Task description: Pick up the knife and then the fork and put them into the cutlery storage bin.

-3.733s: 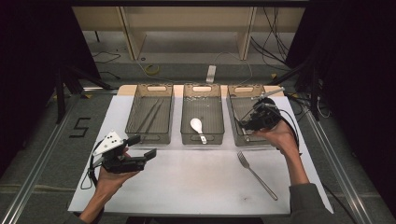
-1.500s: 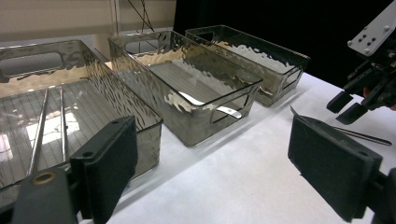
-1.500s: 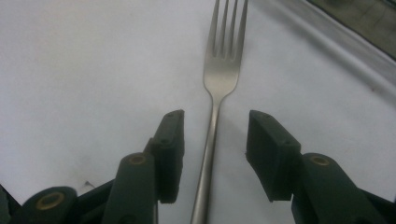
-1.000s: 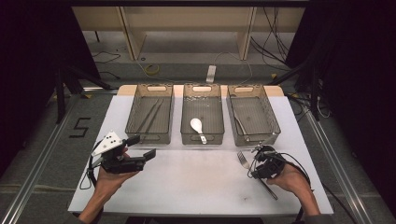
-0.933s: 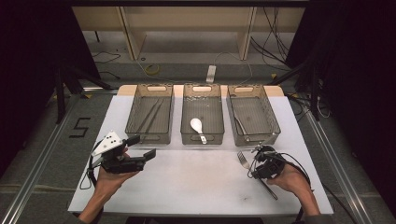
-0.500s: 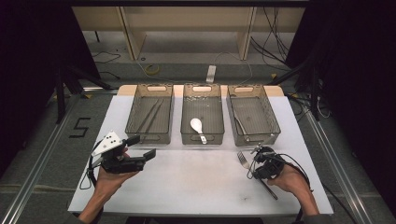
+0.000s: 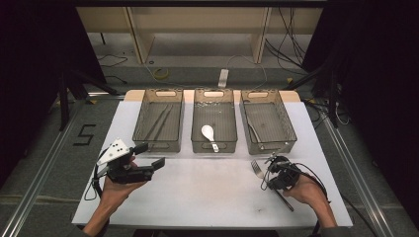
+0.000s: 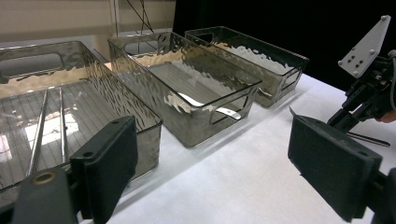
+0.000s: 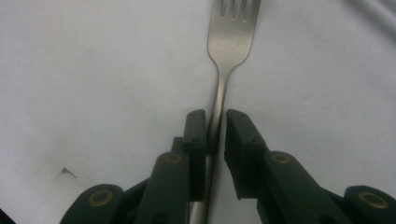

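A metal fork [image 7: 257,169] lies flat on the white table at the front right, tines toward the bins. My right gripper [image 7: 272,168] is down over its handle. In the right gripper view the fork [image 9: 231,28] runs between the two jaws of my right gripper [image 9: 215,114]. They have just been closing: the left pad is against the handle and a thin gap remains at the right pad. My left gripper [image 7: 149,155] hovers at the front left, wide open and holding nothing, also seen as my left gripper [image 8: 219,140].
Three clear bins stand in a row at the back. The left bin [image 7: 140,123] holds two thin metal rods [image 7: 159,123], the middle bin [image 7: 213,146] a white spoon [image 7: 207,132], and the right bin [image 7: 291,131] a metal utensil [image 7: 254,131].
My right hand has come from above the right bin down to the fork on the table. Over the last second both hands have stayed where they are.
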`<state>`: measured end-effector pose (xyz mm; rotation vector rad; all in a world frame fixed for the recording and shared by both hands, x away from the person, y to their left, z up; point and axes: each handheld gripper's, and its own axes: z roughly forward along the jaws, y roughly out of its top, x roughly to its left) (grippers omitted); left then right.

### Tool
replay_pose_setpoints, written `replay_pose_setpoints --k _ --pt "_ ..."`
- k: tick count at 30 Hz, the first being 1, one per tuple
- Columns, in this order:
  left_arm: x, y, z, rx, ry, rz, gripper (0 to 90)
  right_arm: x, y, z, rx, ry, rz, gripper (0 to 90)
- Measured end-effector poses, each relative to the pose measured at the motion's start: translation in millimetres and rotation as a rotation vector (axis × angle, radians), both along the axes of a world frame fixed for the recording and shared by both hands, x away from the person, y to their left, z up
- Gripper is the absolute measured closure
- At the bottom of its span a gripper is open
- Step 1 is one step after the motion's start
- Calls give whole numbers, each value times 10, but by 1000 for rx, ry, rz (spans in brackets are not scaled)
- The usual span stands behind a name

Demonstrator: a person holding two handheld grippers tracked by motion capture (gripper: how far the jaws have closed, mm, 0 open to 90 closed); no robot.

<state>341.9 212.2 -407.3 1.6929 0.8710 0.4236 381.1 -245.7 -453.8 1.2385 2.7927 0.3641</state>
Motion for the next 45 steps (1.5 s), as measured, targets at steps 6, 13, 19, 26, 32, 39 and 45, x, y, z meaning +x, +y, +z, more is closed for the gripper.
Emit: replay_pose_setpoints --k 6,13,19,26,32,39,45 --pt "1 1 0 -2 0 0 154 5 -4 -3 -3 3 1 802" --pt "-2 -2 1 0 -1 -1 154 14 -8 -9 1 3 -3 816" --pt "-1 -4 1 0 -1 -2 154 33 -31 -12 11 10 -7 843" --pt "-1 -3 1 0 -1 -2 155 23 -11 -8 -6 2 4 852" --pt "6 2 -1 -2 2 2 155 18 -5 -3 -7 -30 21 855" --pt "0 4 0 -2 -1 3 155 14 -56 85 20 -86 14 857" --pt "4 8 -1 -1 0 5 155 15 -124 184 70 -127 3 858"
